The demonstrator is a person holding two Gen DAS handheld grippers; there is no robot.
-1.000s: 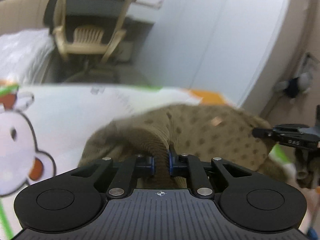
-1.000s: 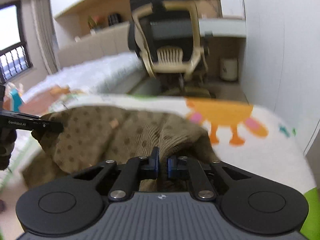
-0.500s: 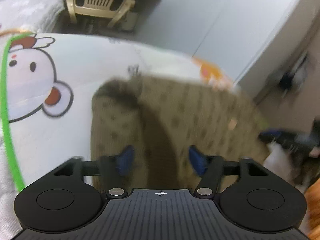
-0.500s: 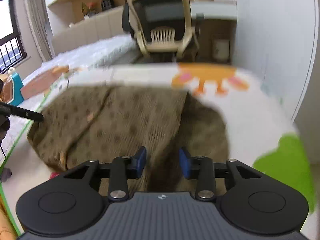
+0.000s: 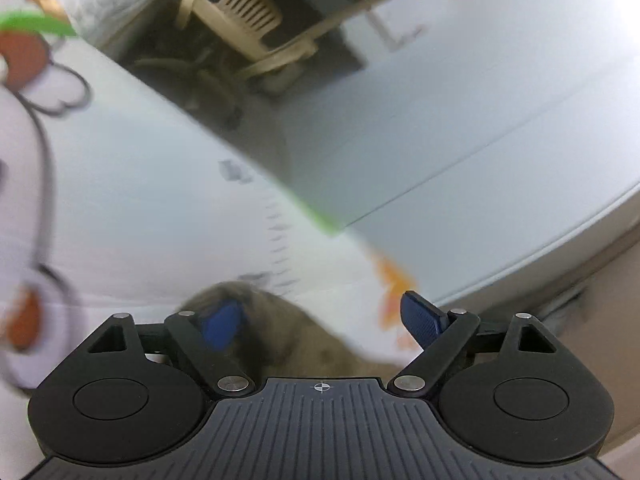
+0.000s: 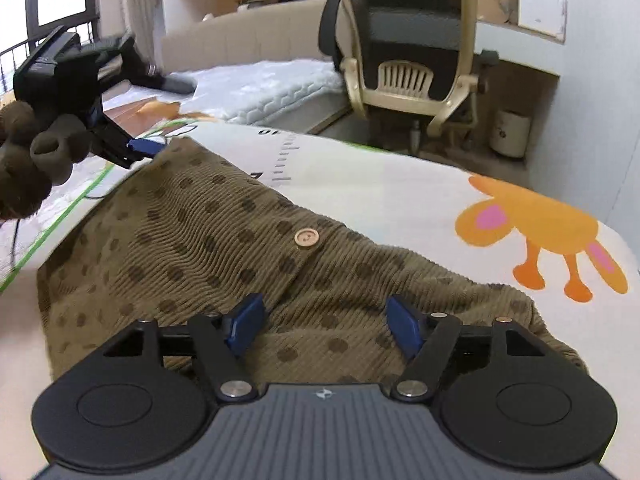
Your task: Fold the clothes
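Brown dotted garment (image 6: 224, 248) lies folded over on the cartoon play mat (image 6: 400, 184); both the left gripper (image 5: 320, 320) and right gripper (image 6: 322, 324) hang spread and empty, with further folds likely left

Left claw (image 5: 323, 322), right claw (image 6: 323, 330): jaws apart.

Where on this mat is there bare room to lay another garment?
The play mat lies bare between the brown dotted garment and the orange cartoon animal, toward the office chair. The near-left part is crowded: the garment covers it, with the left gripper at its far corner.
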